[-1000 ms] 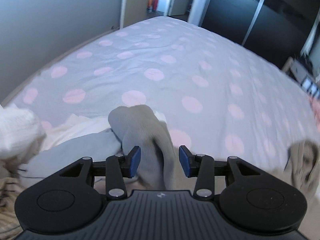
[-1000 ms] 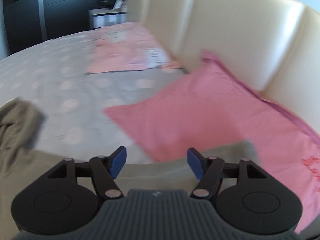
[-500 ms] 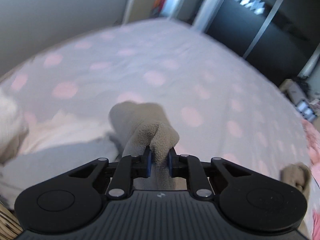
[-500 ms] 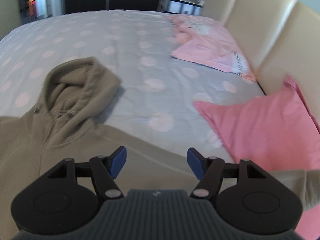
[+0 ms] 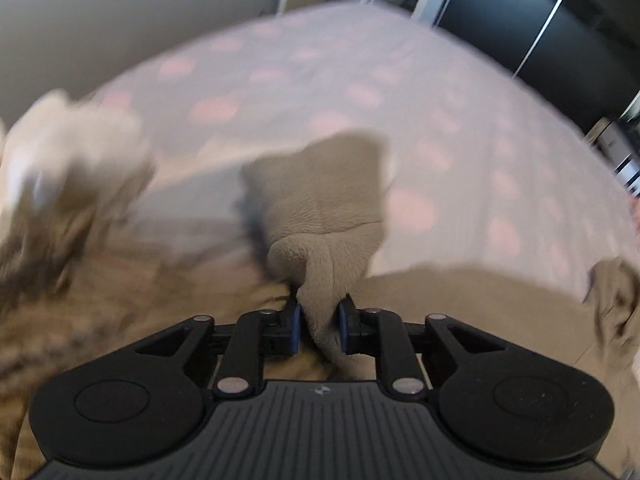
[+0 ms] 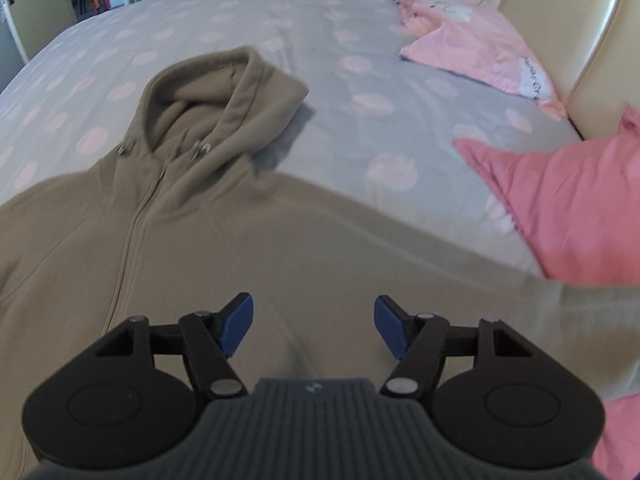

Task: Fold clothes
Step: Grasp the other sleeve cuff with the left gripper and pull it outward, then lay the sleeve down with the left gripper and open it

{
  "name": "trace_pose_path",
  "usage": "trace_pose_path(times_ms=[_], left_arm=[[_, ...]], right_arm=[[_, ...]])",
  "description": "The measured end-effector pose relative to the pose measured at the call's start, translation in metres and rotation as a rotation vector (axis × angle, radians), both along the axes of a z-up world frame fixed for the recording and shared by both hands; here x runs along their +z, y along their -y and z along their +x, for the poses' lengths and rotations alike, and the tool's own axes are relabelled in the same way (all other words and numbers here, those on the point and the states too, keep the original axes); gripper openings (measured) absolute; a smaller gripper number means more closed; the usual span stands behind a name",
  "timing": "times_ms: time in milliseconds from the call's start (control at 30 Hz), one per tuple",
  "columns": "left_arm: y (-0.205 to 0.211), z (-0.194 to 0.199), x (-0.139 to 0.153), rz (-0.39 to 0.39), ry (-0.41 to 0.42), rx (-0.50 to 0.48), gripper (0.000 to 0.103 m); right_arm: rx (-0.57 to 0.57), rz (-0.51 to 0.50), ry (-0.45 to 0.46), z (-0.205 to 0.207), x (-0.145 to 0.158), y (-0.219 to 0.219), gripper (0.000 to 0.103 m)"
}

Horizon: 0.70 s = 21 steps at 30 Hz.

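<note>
A beige zip hoodie (image 6: 248, 232) lies front-up on the spotted bed cover, hood (image 6: 216, 92) pointing away. My right gripper (image 6: 314, 326) is open and empty, low over the hoodie's chest, right of the zip. My left gripper (image 5: 319, 330) is shut on the hoodie's sleeve (image 5: 324, 216), which stands up in a fold in front of it. The hoodie's body (image 5: 460, 296) and hood (image 5: 616, 300) show at the right of the left wrist view, which is blurred.
A heap of white and pale clothes (image 5: 68, 168) lies left of the sleeve. Pink pillows (image 6: 580, 208) and a pink garment (image 6: 472, 44) lie by the cream headboard (image 6: 592, 40). Dark wardrobes (image 5: 520, 12) stand beyond the bed.
My left gripper closed on the sleeve and has lifted and carried it toward the hoodie's body. My right gripper has swung left from the pillows to over the hoodie's chest, staying open.
</note>
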State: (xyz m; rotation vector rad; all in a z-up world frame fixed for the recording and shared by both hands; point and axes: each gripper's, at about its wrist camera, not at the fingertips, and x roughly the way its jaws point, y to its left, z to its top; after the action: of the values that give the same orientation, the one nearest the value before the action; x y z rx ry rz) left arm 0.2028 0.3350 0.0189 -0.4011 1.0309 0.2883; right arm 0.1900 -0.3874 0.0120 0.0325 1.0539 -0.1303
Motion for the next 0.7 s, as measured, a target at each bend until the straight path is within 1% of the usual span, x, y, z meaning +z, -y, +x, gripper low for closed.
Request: trace_pose_path(times_ms=[33, 100, 167, 233, 300, 367, 400, 467, 533, 667, 700], left_arm=[[0.000, -0.004, -0.001, -0.005, -0.022, -0.011, 0.021], [0.002, -0.009, 0.007, -0.016, -0.024, -0.039, 0.023], [0.005, -0.012, 0.023, -0.013, -0.004, -0.073, 0.030], [0.007, -0.009, 0.045, 0.009, 0.041, -0.094, 0.049], [0.009, -0.002, 0.066, 0.042, 0.085, -0.109, 0.052], [0.009, 0.011, 0.080, 0.070, 0.115, -0.107, 0.061], [0.008, 0.019, 0.084, 0.080, 0.117, -0.105, 0.068], [0.007, 0.038, 0.082, 0.093, 0.079, -0.102, 0.070], [0.000, 0.053, 0.073, 0.097, 0.047, -0.065, 0.070], [-0.021, 0.070, 0.040, 0.038, -0.020, 0.002, 0.070], [-0.025, 0.071, 0.034, 0.030, -0.030, 0.026, 0.066]], right_arm=[[0.003, 0.004, -0.002, -0.003, 0.000, 0.000, 0.070], [0.005, 0.012, -0.005, -0.008, -0.001, 0.000, 0.070], [0.002, 0.015, -0.007, -0.010, -0.001, 0.002, 0.070], [-0.001, 0.017, -0.003, -0.011, 0.000, 0.002, 0.070], [0.005, 0.020, 0.001, -0.012, 0.001, 0.001, 0.070], [0.013, 0.024, 0.003, -0.013, 0.002, -0.002, 0.070], [0.018, 0.024, 0.001, -0.013, 0.002, -0.003, 0.070], [0.028, 0.021, -0.006, -0.014, 0.000, -0.007, 0.070], [0.040, 0.015, -0.014, -0.016, -0.001, -0.012, 0.070], [0.059, 0.009, -0.025, -0.019, -0.002, -0.017, 0.070], [0.062, 0.007, -0.028, -0.020, -0.002, -0.018, 0.070]])
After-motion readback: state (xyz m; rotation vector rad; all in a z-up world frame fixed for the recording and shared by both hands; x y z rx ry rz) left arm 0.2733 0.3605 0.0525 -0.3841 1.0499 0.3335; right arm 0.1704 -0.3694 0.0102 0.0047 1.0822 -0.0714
